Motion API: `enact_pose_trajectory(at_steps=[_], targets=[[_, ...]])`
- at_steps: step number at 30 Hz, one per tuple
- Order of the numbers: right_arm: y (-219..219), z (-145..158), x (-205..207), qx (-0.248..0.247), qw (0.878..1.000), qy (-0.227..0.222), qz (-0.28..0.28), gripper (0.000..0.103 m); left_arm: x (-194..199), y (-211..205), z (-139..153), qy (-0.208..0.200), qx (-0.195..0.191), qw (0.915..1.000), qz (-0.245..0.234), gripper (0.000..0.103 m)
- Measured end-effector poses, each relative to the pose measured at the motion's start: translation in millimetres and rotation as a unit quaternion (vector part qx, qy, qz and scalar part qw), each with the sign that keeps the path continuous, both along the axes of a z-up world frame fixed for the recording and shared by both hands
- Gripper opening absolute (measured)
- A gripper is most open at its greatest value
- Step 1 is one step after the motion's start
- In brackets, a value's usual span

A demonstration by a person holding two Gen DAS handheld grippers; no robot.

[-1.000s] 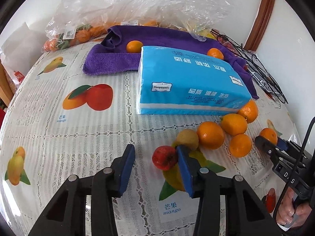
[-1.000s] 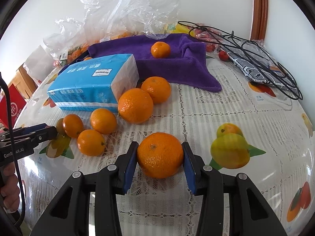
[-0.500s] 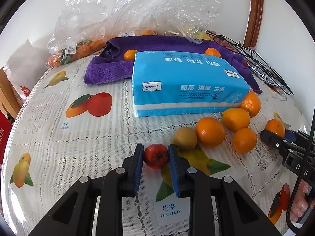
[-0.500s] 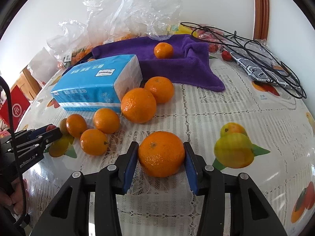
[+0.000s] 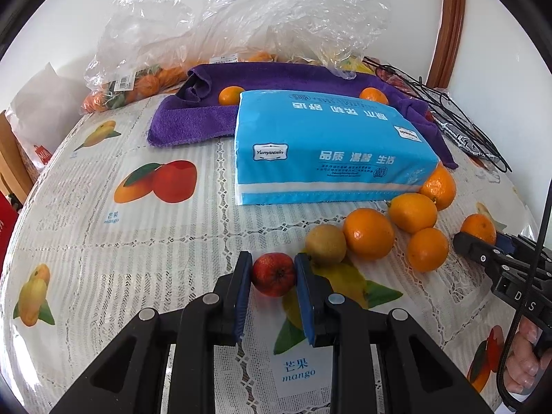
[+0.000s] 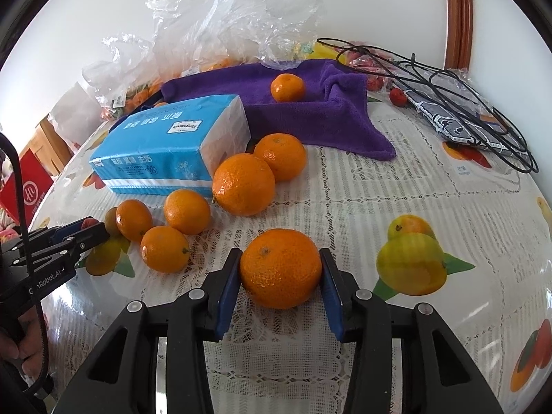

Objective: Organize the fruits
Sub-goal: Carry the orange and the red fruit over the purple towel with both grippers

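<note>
L gripper (image 5: 272,274) clamped on small red fruit (image 5: 273,275), both blue pads tight against its sides, fruit low over fruit-print tablecloth (image 5: 138,241) just beside a yellow-green fruit (image 5: 325,244) and loose oranges (image 5: 368,238). R gripper (image 6: 280,270) jaws closing around large orange (image 6: 280,268), sitting on cloth; L pad touching peel, R pad contact unclear. Blue tissue pack (image 5: 327,151) behind fruit cluster, partly over purple towel (image 6: 310,110) w/ one orange (image 6: 287,87) on it; plastic bags (image 5: 276,24) at back.
</note>
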State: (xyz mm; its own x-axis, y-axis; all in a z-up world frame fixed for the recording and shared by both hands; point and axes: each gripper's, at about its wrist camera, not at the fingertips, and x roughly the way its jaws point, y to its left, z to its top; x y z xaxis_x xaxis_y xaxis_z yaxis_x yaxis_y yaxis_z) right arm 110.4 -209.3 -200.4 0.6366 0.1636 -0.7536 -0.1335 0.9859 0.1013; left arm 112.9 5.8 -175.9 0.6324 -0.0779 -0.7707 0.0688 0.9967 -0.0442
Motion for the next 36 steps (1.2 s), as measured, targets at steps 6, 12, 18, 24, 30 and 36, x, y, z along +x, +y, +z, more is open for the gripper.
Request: enact_pose_trajectory(at_steps=[6,12,18,24,30,36], targets=[[1.7,5.2,-3.2,0.007,1.0,0.004,-0.005,0.043,-3.8,6.5,2.2,0.009,-0.007,0.9999,-0.002,0.024],[8.1,28.8,-6.6,-0.004,1.0,-0.026,-0.002,0.043,-6.7,18.7,17.6,-0.01,-0.013,0.9999,0.003,0.024],[14.6,55.1,6.6,0.001,0.998,-0.055,-0.006,0.043,4.7,31.8,46.5,-0.037,-0.016,0.9991,0.016,0.024],[24.6,74.6,31.5,-0.001,0.997,-0.072,-0.004,0.043,29.4,42.9,66.3,-0.051,-0.029,0.9978,0.029,0.024],[38.2,85.7,56.5,-0.005,0.996,-0.088,0.01,0.043,62.1,49.0,78.3,-0.066,-0.044,0.9962,0.036,0.024],[50.7,91.2,83.6,0.001,0.995,-0.097,0.021,0.043,94.4,44.0,86.9,-0.075,-0.039,0.9959,0.032,0.024]])
